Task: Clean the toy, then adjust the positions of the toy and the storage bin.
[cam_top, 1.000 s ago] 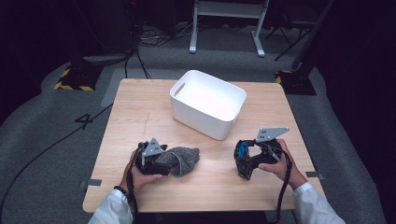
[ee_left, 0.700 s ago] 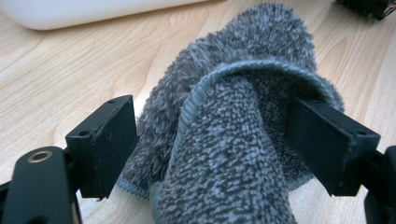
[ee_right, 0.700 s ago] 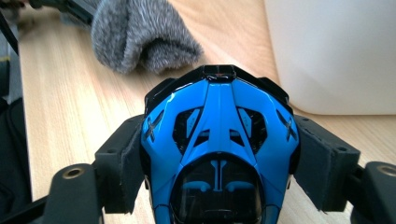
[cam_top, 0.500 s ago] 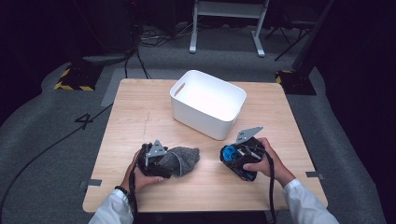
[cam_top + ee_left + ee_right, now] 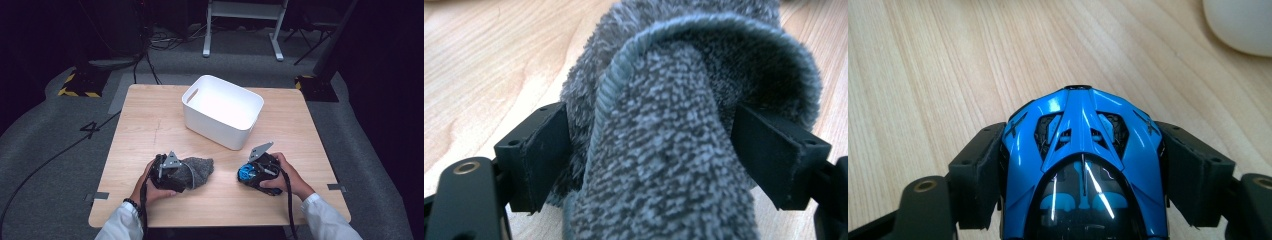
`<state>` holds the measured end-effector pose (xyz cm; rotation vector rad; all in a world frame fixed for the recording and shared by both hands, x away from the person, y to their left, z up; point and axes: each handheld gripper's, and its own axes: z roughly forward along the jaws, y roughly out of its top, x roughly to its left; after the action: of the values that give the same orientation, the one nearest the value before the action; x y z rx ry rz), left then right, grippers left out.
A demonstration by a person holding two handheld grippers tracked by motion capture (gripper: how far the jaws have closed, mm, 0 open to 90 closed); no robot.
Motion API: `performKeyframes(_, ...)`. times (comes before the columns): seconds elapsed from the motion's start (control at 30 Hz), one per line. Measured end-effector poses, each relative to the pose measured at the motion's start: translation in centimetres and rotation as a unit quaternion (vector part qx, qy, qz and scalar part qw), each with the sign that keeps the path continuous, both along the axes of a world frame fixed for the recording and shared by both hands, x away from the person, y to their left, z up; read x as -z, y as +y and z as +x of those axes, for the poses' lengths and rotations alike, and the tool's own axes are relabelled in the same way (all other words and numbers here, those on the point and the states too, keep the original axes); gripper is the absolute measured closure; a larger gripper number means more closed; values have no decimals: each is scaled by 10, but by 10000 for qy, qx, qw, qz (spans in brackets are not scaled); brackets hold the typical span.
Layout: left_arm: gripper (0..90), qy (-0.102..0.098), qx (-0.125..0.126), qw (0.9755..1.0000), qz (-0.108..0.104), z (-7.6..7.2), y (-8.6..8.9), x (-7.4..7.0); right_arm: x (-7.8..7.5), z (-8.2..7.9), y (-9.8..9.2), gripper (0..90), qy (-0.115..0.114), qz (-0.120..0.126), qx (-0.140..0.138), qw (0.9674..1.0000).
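1. The left tongs (image 5: 192, 172) grip a grey towel (image 5: 684, 125), both pads pressed into the soft pile. The cloth is bunched and squashy, so it could sag or slide out when lifted, since most of it hangs beyond the pads.
2. The right tongs (image 5: 245, 173) clamp a glossy blue toy car (image 5: 1083, 145) by its two sides. The shell is smooth and curved, so it could squirt forward out of the grip if the squeeze is uneven.
3. The towel lies on the bench (image 5: 150, 120), near the person's left hand (image 5: 147, 185), its loose end spilling past the tongs toward the middle.
4. The car sits low over the bench, its nose past the pads, with the white bin (image 5: 222, 112) just beyond.
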<state>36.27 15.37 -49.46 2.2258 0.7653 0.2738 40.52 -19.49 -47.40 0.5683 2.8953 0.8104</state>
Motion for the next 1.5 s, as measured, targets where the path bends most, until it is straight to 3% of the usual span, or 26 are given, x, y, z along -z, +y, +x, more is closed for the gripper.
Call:
performKeyframes(0.2,169,19,6,9999,121,1,-1,1,2,-1,-5,196,18,104,51,9999)
performKeyframes(0.33,169,-73,56,9999,70,0,-2,-4,-6,-5,-11,196,-116,401,78,9991)
performKeyframes(0.47,169,-134,68,9999,-7,0,-3,-9,-16,-5,-22,195,-247,681,183,9972)
performKeyframes(0.63,169,-143,150,9998,32,-5,-4,-10,-30,-5,-36,201,-502,1080,439,9919)
performKeyframes(0.83,171,-21,302,9987,401,-10,-12,0,-48,2,-54,222,-854,1564,988,9790)
performKeyframes(0.93,171,8,280,9986,455,-14,-12,3,-54,7,-57,223,-1048,1654,1298,9720)
performKeyframes(1.0,173,27,220,9988,433,-16,-11,4,-58,10,-59,224,-1222,1677,1478,9670)
performKeyframes(1.07,173,17,221,9987,459,-18,-10,5,-62,12,-61,232,-1282,1810,1639,9612)
performKeyframes(1.23,174,-15,163,9988,464,-18,-10,4,-71,20,-67,220,-1427,2014,1859,9511)
performKeyframes(1.27,175,-39,155,9988,456,-18,-10,3,-73,23,-67,222,-1477,2067,1928,9478)
performKeyframes(1.4,181,-188,40,9996,219,-19,-7,-5,-84,34,-65,229,-1619,2181,2122,9387)
performKeyframes(1.5,173,-292,-29,9995,152,-19,-5,-10,-91,42,-61,229,-1660,2186,2160,9370)
